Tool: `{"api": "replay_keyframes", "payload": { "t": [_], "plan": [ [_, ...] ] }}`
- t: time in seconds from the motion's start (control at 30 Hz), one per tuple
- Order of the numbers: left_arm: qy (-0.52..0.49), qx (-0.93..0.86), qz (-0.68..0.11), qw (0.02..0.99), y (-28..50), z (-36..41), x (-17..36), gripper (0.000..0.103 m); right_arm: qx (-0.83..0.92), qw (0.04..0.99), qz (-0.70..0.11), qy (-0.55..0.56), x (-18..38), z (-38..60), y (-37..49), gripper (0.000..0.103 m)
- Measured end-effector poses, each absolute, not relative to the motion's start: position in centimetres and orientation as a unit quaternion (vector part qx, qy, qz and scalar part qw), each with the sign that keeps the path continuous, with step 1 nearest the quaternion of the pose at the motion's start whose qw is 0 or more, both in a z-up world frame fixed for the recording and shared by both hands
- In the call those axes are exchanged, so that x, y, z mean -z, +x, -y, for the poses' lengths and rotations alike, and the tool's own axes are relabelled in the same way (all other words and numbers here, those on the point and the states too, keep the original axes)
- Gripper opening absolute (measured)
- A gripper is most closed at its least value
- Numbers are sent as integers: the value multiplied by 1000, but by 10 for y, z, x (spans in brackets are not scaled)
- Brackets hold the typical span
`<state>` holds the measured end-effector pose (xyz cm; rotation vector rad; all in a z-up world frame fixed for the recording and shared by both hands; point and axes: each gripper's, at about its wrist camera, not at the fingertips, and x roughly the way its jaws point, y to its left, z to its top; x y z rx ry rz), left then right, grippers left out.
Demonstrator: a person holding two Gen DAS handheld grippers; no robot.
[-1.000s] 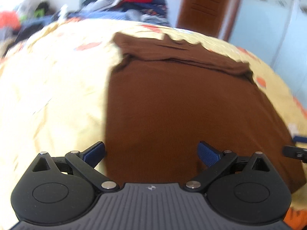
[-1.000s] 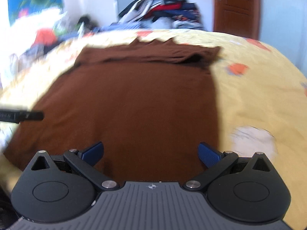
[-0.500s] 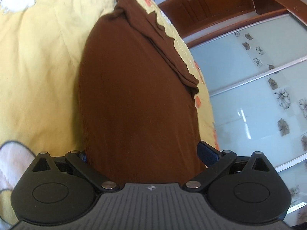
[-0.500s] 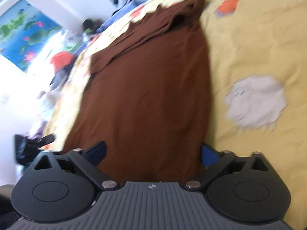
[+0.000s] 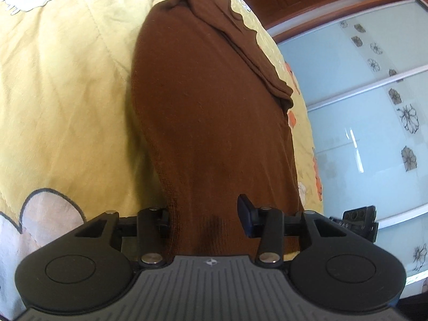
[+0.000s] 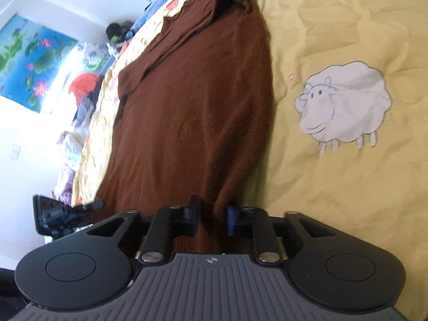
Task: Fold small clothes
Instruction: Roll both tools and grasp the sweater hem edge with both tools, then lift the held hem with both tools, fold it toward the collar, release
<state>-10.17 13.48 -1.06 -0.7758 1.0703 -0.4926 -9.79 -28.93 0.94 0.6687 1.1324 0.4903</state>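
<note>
A brown garment lies flat on a yellow bedspread, its far end folded over in a band. My left gripper sits at the near hem by the garment's left edge. Its jaws are closing, with the cloth lying between them and only faintly creased. In the right wrist view the same garment runs away from me. My right gripper is at the near hem by the right edge. Its jaws are closing too, and the pads squeeze a raised ridge of cloth.
The bedspread carries a white sheep print right of the garment. Pale glass wardrobe doors stand beyond the bed's edge. Loose clothes pile up at the bed's far side under a flower poster.
Both grippers rolled, tipped down and came in over the near hem. Their jaws went from wide open to narrow, and cloth has gathered between the right pads.
</note>
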Motion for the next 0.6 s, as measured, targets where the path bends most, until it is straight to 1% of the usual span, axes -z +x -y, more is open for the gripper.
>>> {"api": "replay_keyframes", "payload": {
  "t": [0.03, 0.1, 0.13, 0.17, 0.2, 0.3, 0.37, 0.5, 0.6],
  "plan": [
    [-355, 227, -492, 762, -101, -134, 11, 42, -227, 758, -521, 319, -6, 292, -97, 31],
    [-348, 224, -495, 764, -98, -128, 13, 27, -231, 751, -523, 330, -2, 293, -97, 31],
    [-340, 220, -502, 764, -97, -127, 14, 13, -234, 750, -525, 329, -2, 293, -97, 29],
    [-332, 217, -507, 765, -98, -126, 14, 10, -234, 748, -528, 325, -3, 292, -96, 23],
    [-328, 218, -509, 765, -98, -124, 14, 10, -233, 747, -537, 316, -2, 291, -95, 13],
    [-315, 225, -505, 772, -97, -122, 6, 7, -234, 748, -537, 312, -3, 291, -94, 14],
    [-317, 238, -490, 776, -91, -122, -5, 7, -242, 752, -522, 320, -10, 293, -91, 14],
    [-320, 266, -429, 802, -55, -130, -42, 7, -277, 771, -463, 339, -37, 292, -57, 14],
    [-323, 277, -371, 826, -6, -137, -66, 7, -298, 788, -403, 358, -56, 293, -3, 14]
  ]
}}
